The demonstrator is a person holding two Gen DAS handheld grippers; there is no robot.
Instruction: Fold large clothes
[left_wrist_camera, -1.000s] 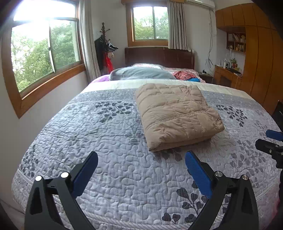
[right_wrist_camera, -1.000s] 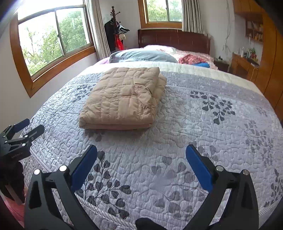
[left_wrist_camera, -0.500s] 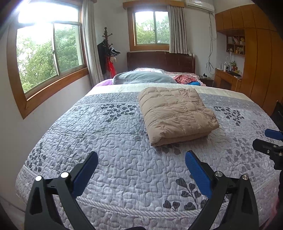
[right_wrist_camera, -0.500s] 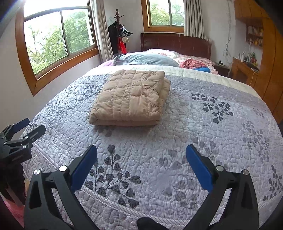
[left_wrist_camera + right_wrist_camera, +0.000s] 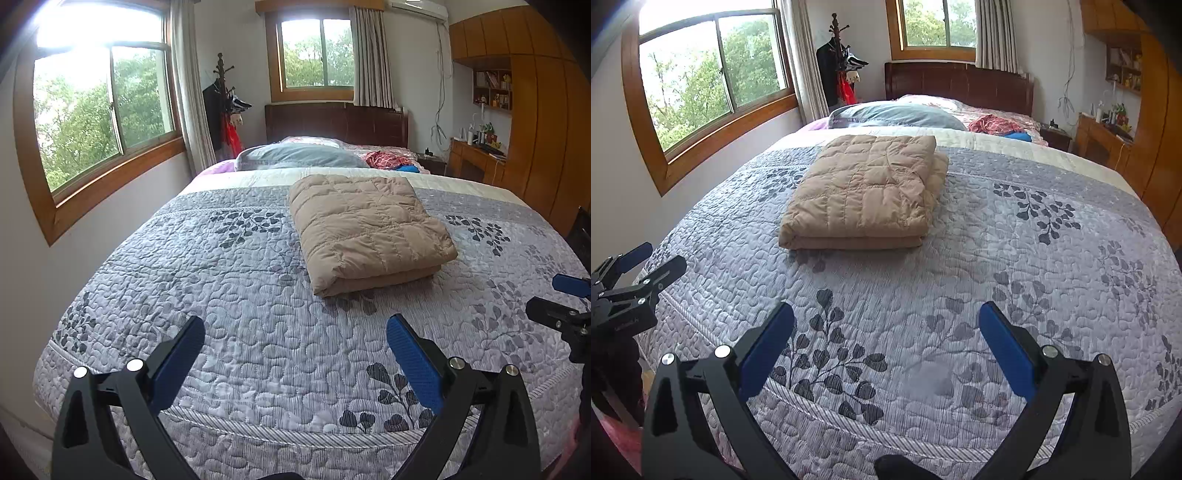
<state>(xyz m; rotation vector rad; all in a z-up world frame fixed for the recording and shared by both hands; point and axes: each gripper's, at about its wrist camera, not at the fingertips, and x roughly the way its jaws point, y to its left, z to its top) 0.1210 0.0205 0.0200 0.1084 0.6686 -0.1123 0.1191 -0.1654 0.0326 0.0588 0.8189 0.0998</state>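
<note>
With both sets of tongs spread wide and gripping nothing, this reads as end of cycle, not mid-fold. Left tongs (image 5: 295, 354): black frame w/ blue pads, jaws apart, hanging over the foot of the bed; nothing btwn them but bedspread. Right tongs (image 5: 886, 339): same build, same spread, also empty, over the near edge.

Just beyond: grey quilted bedspread w/ dark leaf print (image 5: 229, 295), bare around the tongs.

Further out, mid-bed: tan quilted puffer garment (image 5: 365, 229), folded into a thick rectangular stack, layers visible at its near edge, lying flat. Well apart from both tongs. In the right wrist view the same bundle (image 5: 868, 188) shows one side a bit lumpy, corners roughly aligned.

Past it: grey pillow (image 5: 299, 157), red crumpled cloth (image 5: 993, 123) near the dark wood headboard (image 5: 960, 83).

Judgement: fold looks done or v. close. Left, at most: a tidy of the lumpy side. Can't tell if the red cloth is next in the queue.
</note>
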